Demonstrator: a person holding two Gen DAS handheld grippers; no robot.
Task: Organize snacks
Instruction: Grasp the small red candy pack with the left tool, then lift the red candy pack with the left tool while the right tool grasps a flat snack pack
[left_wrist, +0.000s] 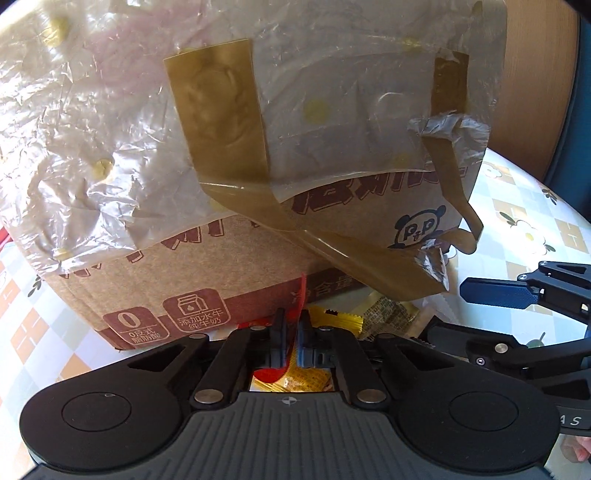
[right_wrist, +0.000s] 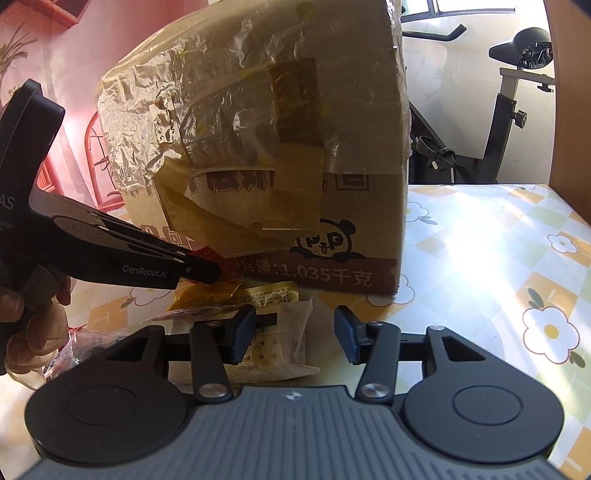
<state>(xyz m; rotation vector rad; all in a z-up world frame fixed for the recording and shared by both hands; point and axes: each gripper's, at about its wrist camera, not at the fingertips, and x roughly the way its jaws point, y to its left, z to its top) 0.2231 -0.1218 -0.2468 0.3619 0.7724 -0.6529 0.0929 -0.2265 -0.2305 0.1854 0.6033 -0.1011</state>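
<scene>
A big cardboard box (left_wrist: 229, 258) with torn tape and plastic film stands on the table; it also fills the right wrist view (right_wrist: 295, 147). My left gripper (left_wrist: 291, 332) is shut on a red snack packet (left_wrist: 300, 295) right in front of the box; it also shows in the right wrist view (right_wrist: 207, 271), where the red packet (right_wrist: 214, 258) sticks out past its tip. Yellow snack packets (right_wrist: 207, 295) and a clear cracker pack (right_wrist: 273, 347) lie at the box's foot. My right gripper (right_wrist: 293, 334) is open and empty just above the cracker pack.
The table (right_wrist: 480, 258) has a flowered checked cloth, with bare cloth to the right of the box. A crinkly packet (right_wrist: 85, 339) lies at the near left. An exercise bike (right_wrist: 517, 110) stands beyond the table's far edge.
</scene>
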